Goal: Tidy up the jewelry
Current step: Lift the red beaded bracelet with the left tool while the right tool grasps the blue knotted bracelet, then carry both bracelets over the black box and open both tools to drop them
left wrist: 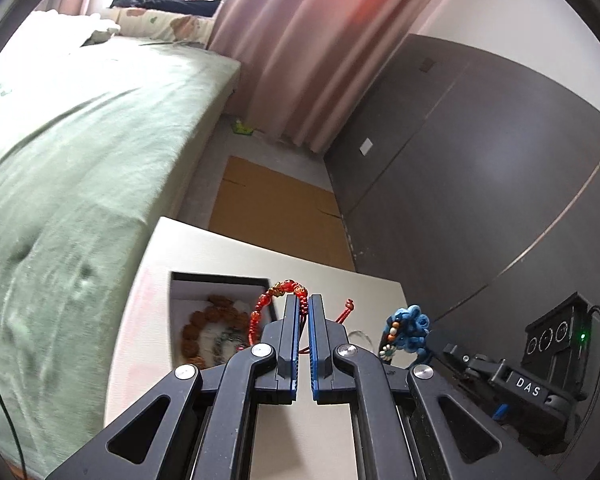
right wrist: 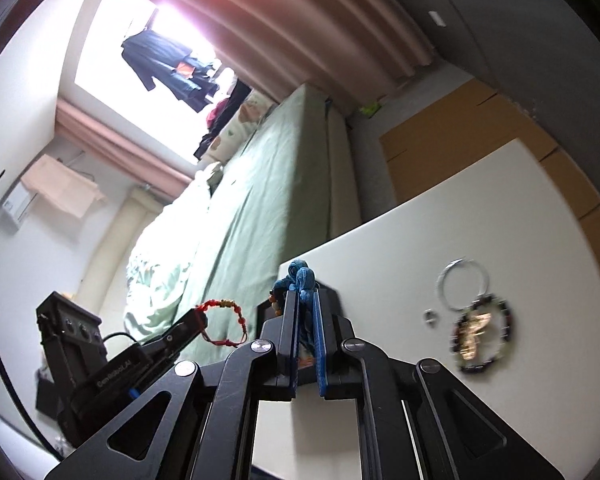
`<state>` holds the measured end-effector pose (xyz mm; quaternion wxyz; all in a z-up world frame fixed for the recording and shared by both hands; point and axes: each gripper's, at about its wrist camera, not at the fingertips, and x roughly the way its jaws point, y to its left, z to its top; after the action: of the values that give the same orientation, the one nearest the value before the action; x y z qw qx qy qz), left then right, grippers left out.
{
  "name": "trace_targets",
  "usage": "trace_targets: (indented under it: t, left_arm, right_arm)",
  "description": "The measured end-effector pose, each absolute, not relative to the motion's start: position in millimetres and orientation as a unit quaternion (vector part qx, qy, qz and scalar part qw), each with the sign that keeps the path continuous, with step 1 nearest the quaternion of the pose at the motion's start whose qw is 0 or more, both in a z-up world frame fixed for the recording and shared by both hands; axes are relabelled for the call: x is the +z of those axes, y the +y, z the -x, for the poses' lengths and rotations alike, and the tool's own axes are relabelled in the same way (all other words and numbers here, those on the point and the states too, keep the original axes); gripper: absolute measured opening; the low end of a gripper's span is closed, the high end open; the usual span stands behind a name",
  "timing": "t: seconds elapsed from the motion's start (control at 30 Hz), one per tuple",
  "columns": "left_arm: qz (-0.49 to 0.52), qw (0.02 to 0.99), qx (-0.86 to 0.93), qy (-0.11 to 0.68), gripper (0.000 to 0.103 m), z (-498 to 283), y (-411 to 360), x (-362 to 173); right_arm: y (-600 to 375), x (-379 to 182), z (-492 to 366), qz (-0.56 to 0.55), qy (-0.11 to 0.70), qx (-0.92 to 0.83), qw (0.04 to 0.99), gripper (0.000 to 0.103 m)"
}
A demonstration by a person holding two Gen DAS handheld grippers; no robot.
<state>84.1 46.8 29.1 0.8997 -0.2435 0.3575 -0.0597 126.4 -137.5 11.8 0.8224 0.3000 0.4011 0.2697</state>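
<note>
We hold a piece in each hand, both lifted off the worktop [right wrist: 400, 240], likely so each can be dropped into the box [left wrist: 220, 280] without dragging. The left tongs [left wrist: 304, 300] are closed on the red bracelet [left wrist: 276, 292] — glassy red beads with gilt charms on a thin red cord, its loop drooping toward 9 o'clock over the box's open mouth. The right tongs [right wrist: 306, 296] pinch the blue knot [right wrist: 300, 276], a soft braided cord piece with small coloured beads, bunched above the tips. The box is dark-rimmed with a pale lining, and already holds a strand of rough brown beads [left wrist: 204, 320]. At 3 o'clock in the right view a thin metal ring [right wrist: 462, 284], a dark bead bracelet [right wrist: 484, 336] and a tiny stud [right wrist: 430, 316] lie on the smooth white surface, probably next.
</note>
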Motion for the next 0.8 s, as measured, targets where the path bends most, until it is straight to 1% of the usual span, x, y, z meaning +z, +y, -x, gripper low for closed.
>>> trace_targets:
  t: [0.27, 0.47, 0.8]
  left_arm:
    - [0.272, 0.892, -0.046, 0.358, 0.004, -85, 79, 22]
    - [0.291, 0.887, -0.045, 0.356, 0.003, -92, 94, 20]
    - [0.305, 0.878, -0.036, 0.367, 0.003, -113, 116, 7]
  right_arm:
    - [-84, -4, -135, -0.314, 0.407, 0.293, 0.806, 0.008]
    - [-53, -19, -148, -0.326, 0.396, 0.3, 0.804, 0.008]
    - [-21, -54, -167, -0.303, 0.457, 0.252, 0.797, 0.008]
